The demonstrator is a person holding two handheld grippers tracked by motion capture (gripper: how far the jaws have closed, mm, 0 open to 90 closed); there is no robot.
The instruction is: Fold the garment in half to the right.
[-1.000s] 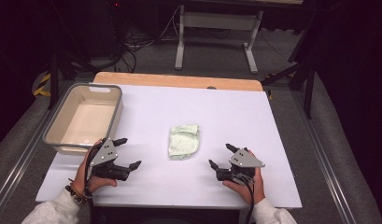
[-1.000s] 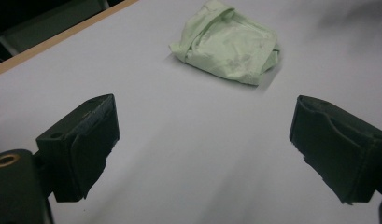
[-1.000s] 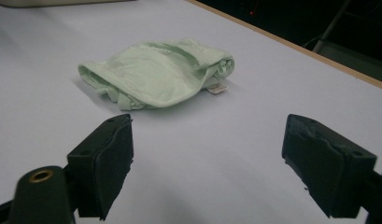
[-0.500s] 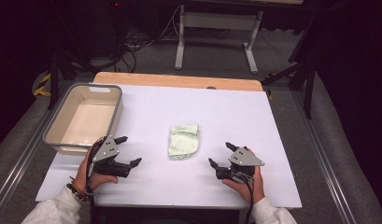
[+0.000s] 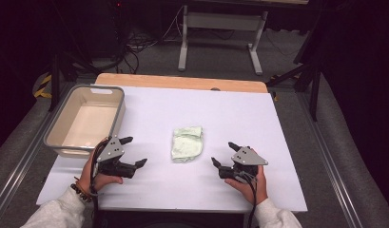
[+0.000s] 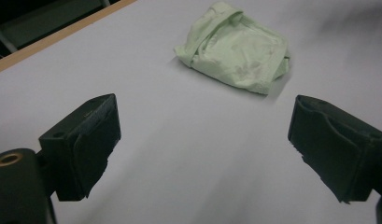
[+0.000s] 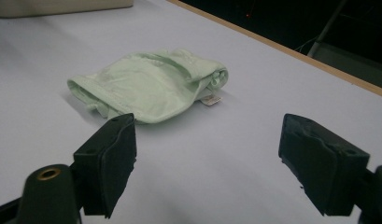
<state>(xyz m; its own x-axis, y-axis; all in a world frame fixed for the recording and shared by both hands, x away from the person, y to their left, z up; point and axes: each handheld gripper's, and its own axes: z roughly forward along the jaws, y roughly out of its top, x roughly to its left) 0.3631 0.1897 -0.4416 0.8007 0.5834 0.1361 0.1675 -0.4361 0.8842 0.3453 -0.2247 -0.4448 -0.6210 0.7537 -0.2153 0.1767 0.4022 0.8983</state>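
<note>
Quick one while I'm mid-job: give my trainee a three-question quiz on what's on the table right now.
1. True or false: the left hand-held gripper is touching the pale green folded cloth.
2. Which container sits at the table's left edge? A) grey bin B) wire basket C) glass jar
3. How do the right hand-held gripper's jaws stand?

Key
1. False; it lies apart from the cloth, jaws open.
2. A, the grey bin, nothing visible inside.
3. Open, nothing between them, pointing toward the cloth.

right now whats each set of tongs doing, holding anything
Left tongs: open, empty, aimed at the folded green cloth.
Right tongs: open, empty, jaws just closed in slightly, nothing between them.
</note>
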